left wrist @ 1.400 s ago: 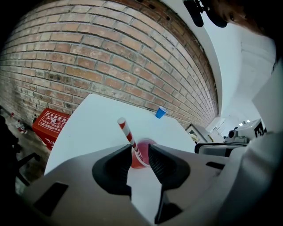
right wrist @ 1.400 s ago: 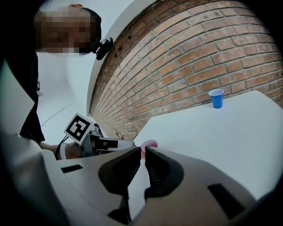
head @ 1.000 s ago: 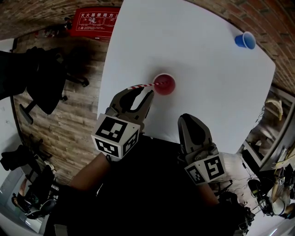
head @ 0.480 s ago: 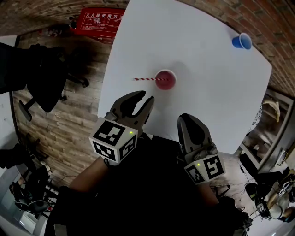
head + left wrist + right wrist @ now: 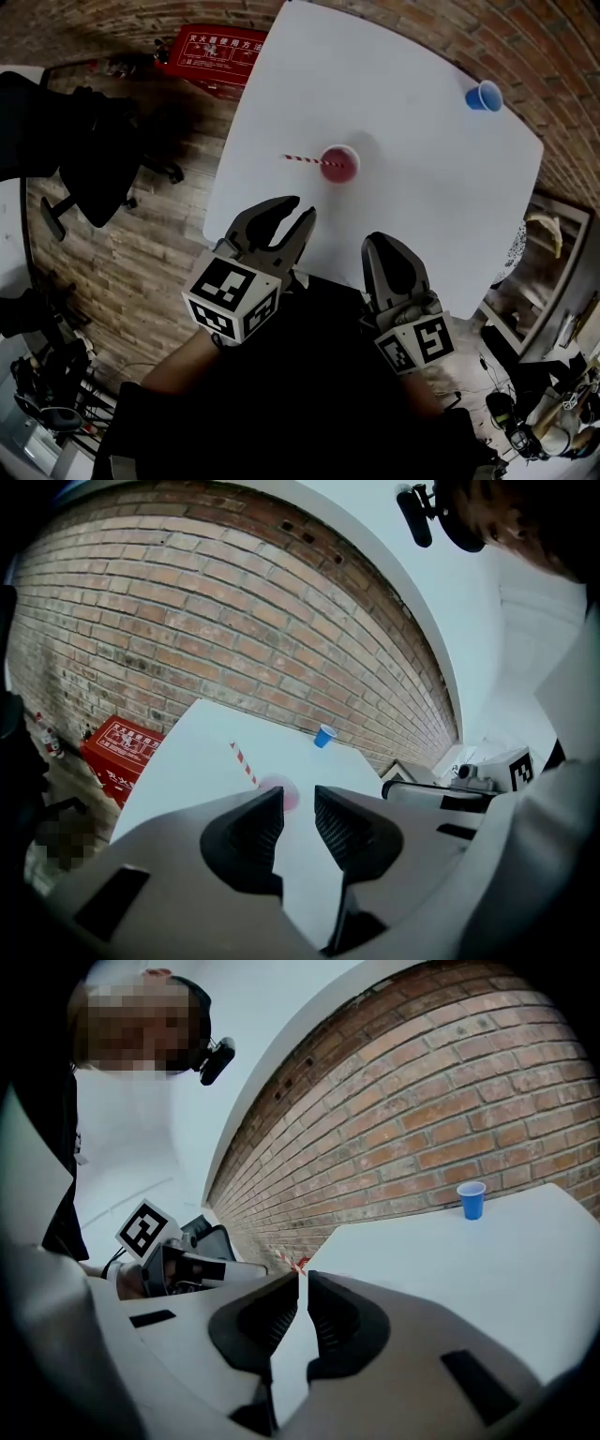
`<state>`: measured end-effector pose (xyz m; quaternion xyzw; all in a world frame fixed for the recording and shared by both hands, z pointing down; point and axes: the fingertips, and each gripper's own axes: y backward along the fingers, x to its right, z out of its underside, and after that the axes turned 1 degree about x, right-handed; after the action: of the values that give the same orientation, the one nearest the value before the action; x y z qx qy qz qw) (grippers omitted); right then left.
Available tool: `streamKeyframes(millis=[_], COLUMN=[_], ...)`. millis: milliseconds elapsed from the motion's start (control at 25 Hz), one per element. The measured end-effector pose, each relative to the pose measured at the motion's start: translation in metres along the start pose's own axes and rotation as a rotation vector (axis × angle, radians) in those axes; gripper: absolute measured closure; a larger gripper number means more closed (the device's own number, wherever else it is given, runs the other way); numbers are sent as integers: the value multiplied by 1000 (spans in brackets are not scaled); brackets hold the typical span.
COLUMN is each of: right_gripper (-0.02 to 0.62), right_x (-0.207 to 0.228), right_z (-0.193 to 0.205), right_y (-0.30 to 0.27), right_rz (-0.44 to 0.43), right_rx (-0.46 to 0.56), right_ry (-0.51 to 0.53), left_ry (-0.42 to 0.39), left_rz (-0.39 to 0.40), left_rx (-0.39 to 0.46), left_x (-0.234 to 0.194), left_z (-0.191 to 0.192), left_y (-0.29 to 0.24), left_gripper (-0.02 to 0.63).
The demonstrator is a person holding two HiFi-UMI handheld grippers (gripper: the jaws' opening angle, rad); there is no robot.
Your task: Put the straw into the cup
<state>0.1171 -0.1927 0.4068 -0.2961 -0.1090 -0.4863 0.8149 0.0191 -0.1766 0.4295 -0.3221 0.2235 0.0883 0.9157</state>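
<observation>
White bench (image 5: pixel 422 141): striped straw (image 5: pixel 302 158) seen leaning in red cup (image 5: pixel 338 163), free end out over rim. Straw judged light, thin, crushable; gentle mid-shaft pinch advised. Left gripper (image 5: pixel 300 208) jaws parted, empty; right gripper (image 5: pixel 382 242) jaws closed, empty.

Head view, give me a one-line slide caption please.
Striped straw in the red cup on the white table; left tool open and empty, right tool shut.

Just beyond the left hand-held gripper (image 5: pixel 298 810), its left jaw tip covers most of the cup (image 5: pixel 278 785). Ahead of the right hand-held gripper (image 5: pixel 302 1281), only a tip of the straw (image 5: pixel 296 1263) clears the jaws; they hide the cup.
</observation>
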Motion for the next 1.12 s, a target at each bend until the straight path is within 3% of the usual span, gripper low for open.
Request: streamKeyframes(millis=[1120], right_gripper=[543], right_x=[-30], right_z=[-23], right_y=[19], right_rz=[-43], right_rx=[37], right_ry=[106], left_ry=[-37], left_rz=[-74], left_rx=[161], left_x=[1], left_z=[-32], left_y=[66], left_gripper=[495])
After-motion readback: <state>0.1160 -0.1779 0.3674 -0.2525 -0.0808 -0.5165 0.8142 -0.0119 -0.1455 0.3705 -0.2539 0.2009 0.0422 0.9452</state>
